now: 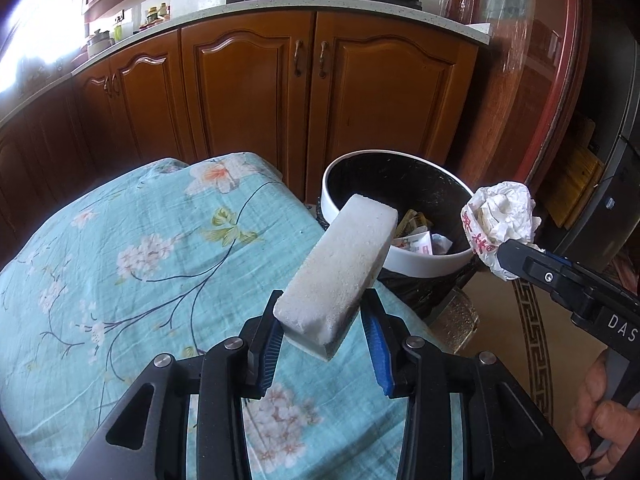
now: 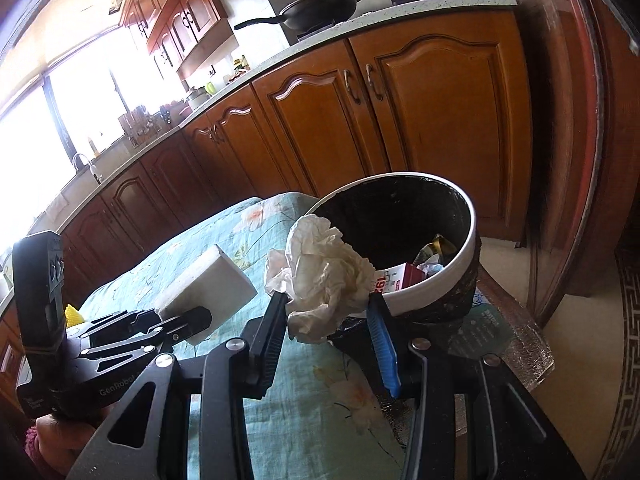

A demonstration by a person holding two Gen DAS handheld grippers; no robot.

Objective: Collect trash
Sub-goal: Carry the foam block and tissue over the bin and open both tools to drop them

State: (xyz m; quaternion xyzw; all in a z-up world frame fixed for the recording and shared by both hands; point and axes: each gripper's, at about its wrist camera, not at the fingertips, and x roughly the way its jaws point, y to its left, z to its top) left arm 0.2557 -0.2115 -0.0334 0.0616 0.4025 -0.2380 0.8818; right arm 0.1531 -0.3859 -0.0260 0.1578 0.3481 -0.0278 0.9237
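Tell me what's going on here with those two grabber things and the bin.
A person is clearing trash off a table covered with a floral cloth. The left gripper holds a white foam block, its far end tilted up toward the trash bin. The right gripper holds a crumpled white wrapper right by the bin's rim. The bin, lined with a black bag, already has some packaging inside. Neither piece has been dropped in yet.
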